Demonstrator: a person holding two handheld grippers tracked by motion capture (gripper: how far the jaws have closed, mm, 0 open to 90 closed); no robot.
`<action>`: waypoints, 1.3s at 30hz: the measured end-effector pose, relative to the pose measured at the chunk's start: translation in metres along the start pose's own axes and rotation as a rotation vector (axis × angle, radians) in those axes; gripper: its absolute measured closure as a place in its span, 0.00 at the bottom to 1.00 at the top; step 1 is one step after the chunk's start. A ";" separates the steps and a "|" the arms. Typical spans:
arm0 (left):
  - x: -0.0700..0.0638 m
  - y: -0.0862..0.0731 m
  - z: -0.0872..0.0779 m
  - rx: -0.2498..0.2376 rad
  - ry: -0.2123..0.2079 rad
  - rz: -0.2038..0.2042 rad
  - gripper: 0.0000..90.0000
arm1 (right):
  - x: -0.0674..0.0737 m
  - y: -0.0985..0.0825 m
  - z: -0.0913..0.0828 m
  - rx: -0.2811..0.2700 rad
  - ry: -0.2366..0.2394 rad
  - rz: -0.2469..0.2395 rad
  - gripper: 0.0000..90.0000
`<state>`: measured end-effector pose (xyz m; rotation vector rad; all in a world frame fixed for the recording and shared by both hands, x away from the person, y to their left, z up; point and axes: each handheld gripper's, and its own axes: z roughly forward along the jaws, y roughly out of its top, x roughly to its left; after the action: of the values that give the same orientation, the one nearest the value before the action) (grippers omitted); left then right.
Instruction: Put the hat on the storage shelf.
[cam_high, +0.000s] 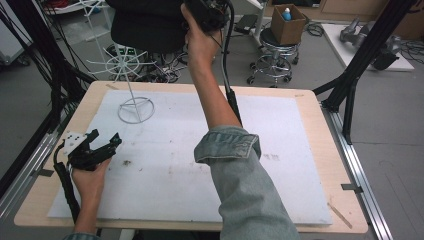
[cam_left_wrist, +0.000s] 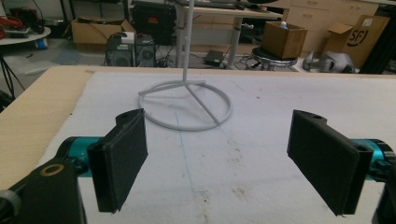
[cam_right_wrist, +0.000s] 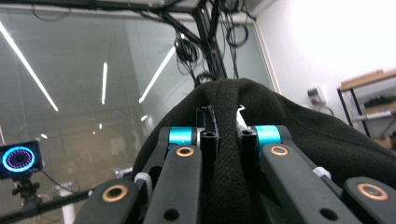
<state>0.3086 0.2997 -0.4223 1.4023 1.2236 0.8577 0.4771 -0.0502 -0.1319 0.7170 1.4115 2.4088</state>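
The fingers of the right gripper (cam_right_wrist: 224, 140) are closed on a thick fold of black cloth (cam_right_wrist: 327, 135), which bulges up between them and spreads away behind. In the high view this right gripper (cam_high: 207, 12) is lifted high above the far edge of the worktop (cam_high: 320, 130), with the cloth (cam_high: 147, 25) hanging dark beside it, over the white wire stand (cam_high: 135, 107). The cloth looks soft and rather heavy, like knitted wool; it will probably sag and swing, not slip, so a seam or a doubled edge seems the best place to hold it. The right arm is stretched forward and upward, the denim sleeve (cam_high: 240, 165) pushed back from the forearm. The left gripper (cam_high: 97, 145) rests low at the near left of the white mat (cam_high: 280, 170), and its fingers (cam_left_wrist: 123, 158) stand wide apart with nothing between them, pointing toward the ring base of the stand (cam_left_wrist: 187, 105).
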 end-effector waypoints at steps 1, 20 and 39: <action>0.000 0.000 0.000 0.000 0.002 0.002 0.22 | 0.000 0.000 0.000 0.000 0.000 0.000 0.94; -0.001 0.000 0.000 0.001 0.000 0.007 0.22 | -0.024 -0.045 0.002 0.192 -0.075 0.014 0.84; 0.000 0.000 0.000 0.000 -0.001 0.002 0.22 | -0.034 -0.083 0.003 0.302 -0.141 -0.012 0.76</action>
<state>0.3081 0.2993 -0.4224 1.4040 1.2216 0.8586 0.5055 -0.0222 -0.2119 0.9242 1.7312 2.1102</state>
